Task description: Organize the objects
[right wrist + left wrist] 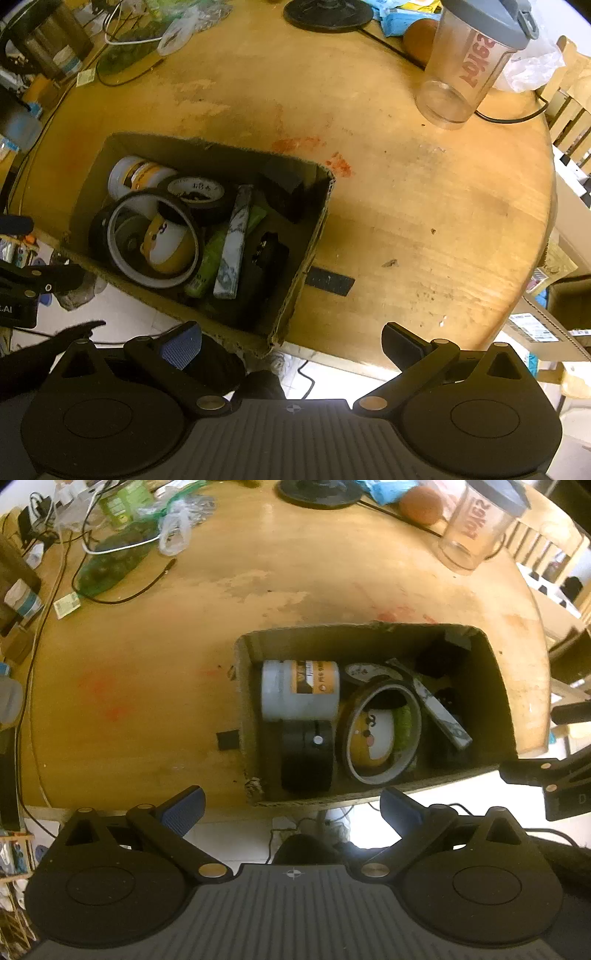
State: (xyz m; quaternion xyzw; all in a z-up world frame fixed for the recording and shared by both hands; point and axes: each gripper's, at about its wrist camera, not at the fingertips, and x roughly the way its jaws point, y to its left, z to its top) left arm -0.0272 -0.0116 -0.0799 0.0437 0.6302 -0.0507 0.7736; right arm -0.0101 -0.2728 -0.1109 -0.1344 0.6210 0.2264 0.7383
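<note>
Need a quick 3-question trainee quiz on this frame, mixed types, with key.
1. True or false: the left gripper is holding a tape roll.
2. What lies inside the big tape ring? A) yellow-and-white toy B) orange C) shaker cup
3. Fill in: the white jar lies in the cardboard ____.

Key: 1 false, both grippers, right too, are open and empty. 2 A. 3 box.
</note>
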